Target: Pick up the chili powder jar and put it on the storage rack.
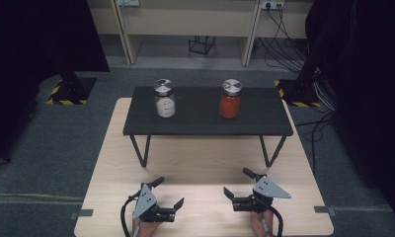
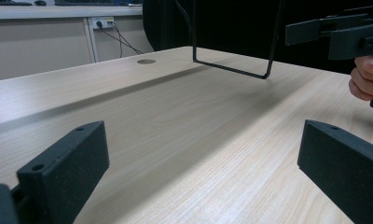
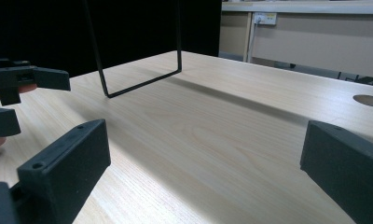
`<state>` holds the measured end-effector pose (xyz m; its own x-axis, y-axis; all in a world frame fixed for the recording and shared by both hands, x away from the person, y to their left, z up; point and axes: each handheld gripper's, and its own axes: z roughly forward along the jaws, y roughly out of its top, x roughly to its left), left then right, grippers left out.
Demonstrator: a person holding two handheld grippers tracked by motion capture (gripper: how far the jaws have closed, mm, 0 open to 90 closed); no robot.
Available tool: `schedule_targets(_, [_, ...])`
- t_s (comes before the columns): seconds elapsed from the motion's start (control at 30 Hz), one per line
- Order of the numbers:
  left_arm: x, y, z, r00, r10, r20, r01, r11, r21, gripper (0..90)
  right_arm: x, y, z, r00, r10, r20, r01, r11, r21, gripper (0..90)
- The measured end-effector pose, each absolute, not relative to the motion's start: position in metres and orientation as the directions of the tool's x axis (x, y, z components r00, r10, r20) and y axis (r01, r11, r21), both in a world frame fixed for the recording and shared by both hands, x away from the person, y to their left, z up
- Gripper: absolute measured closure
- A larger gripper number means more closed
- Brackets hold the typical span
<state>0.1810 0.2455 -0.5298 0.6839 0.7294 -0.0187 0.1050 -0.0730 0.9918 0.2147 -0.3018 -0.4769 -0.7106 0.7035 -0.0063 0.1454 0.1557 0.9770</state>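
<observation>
Two glass jars with silver lids stand on a low black shelf (image 1: 205, 123): one with white contents (image 1: 165, 99) at the left, one with red contents (image 1: 230, 99) at the right. Both grippers hover low over the near part of the wooden table (image 1: 205, 163), well short of the jars, and point toward each other. My left gripper (image 1: 169, 192) (image 2: 203, 163) is open with bare tabletop between its jaws. My right gripper (image 1: 237, 182) (image 3: 203, 163) is open too and holds nothing. Each gripper view shows the other gripper (image 2: 343, 32) (image 3: 17, 88) in a hand.
The shelf stands on thin black wire legs (image 2: 236, 65) (image 3: 138, 79) with open room beneath it. A round cable hole (image 3: 369, 100) sits in the tabletop. Grey carpet surrounds the table; black stands and cables (image 1: 284, 44) lie beyond, near a beige wall unit.
</observation>
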Motion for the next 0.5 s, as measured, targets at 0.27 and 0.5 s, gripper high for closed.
schedule_targets(0.27, [0.181, 0.2455, -0.5298, 0.683, 0.73, -0.02, 0.106, -0.072, 0.992, 1.5, 0.2151, -0.3017, -0.4766, -0.712, 0.703, -0.007, 0.148, 0.158, 0.976, 1.5])
schedule_targets(0.5, [0.1811, 0.2457, -0.5298, 0.683, 0.73, -0.021, 0.107, -0.071, 0.992, 1.5, 0.2152, -0.3016, -0.4765, -0.713, 0.702, -0.007, 0.148, 0.16, 0.976, 1.5])
